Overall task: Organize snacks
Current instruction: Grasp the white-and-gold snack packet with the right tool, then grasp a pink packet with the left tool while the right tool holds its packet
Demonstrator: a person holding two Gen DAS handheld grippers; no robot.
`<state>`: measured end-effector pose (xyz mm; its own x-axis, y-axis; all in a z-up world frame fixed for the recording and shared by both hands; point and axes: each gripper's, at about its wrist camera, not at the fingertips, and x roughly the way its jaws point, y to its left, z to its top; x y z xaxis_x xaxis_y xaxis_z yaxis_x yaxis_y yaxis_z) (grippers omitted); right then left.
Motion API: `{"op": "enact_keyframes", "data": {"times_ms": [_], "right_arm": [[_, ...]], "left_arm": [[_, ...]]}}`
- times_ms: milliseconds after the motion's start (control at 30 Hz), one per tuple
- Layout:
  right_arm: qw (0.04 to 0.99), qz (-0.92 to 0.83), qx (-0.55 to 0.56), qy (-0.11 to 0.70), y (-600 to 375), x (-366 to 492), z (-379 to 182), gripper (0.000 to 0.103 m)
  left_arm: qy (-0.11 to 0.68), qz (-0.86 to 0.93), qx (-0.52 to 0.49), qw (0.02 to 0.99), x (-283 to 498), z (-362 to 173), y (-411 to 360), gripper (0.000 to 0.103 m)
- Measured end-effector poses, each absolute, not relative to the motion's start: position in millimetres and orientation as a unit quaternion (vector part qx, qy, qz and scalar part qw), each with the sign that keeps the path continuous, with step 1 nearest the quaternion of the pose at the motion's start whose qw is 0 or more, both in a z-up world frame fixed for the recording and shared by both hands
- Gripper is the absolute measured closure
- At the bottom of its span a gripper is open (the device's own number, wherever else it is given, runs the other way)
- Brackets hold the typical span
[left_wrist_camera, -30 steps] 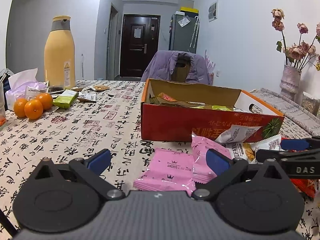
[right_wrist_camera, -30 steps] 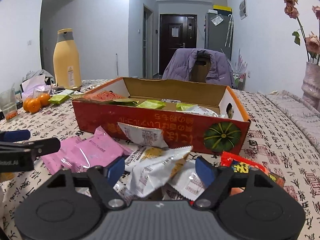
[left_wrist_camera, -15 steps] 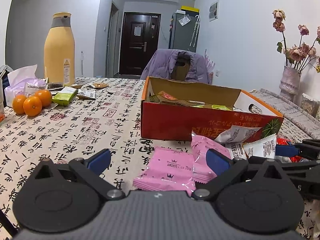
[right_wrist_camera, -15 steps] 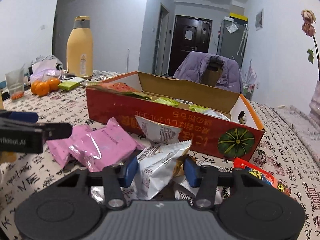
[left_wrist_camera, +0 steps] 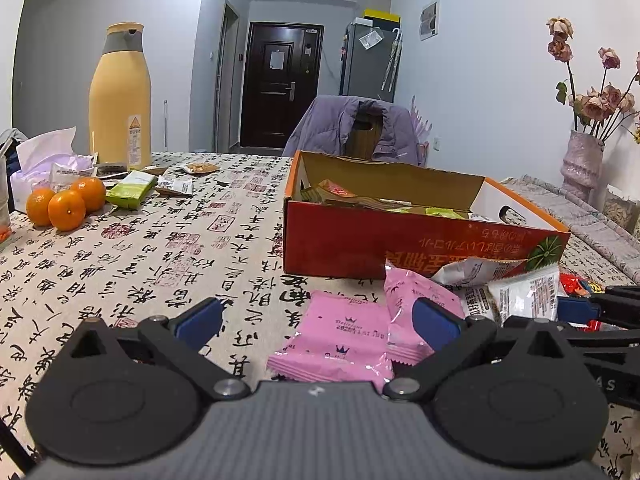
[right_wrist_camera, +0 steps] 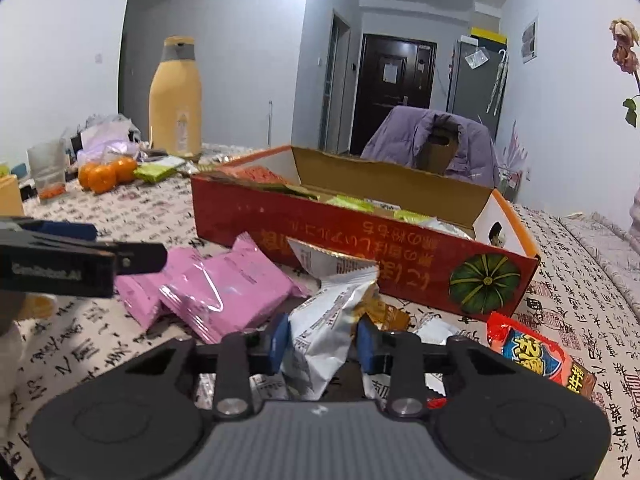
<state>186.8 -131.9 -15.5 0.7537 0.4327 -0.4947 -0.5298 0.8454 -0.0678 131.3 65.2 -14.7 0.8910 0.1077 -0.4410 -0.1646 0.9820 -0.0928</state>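
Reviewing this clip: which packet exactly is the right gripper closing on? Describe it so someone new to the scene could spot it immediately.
Find the open red cardboard box on the calligraphy-print tablecloth; a heap of snack packets lies against its near wall. The right gripper, whose jaws have just been closing, pinches the silver-white packet standing up in that heap. Pink packets lie to its left, a red packet to its right.

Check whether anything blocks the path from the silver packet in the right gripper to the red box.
Nothing visible does. The right gripper is clamped on the silver packet; only another white packet leans low against the red box, whose top is open.
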Motion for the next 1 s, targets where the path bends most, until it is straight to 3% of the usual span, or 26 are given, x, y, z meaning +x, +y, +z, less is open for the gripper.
{"op": "enact_keyframes", "data": {"times_ms": [267, 1000], "right_arm": [[0.940, 0.256, -0.063, 0.217, -150.9, 178.1, -4.9, 0.088], [0.959, 0.211, 0.011, 0.190, -213.0, 177.8, 9.7, 0.088]], "left_arm": [[0.225, 0.072, -0.062, 0.970, 131.1, -14.9, 64.8, 0.000], [0.313, 0.071, -0.023, 0.947, 153.7, -19.1, 59.8, 0.000]]}}
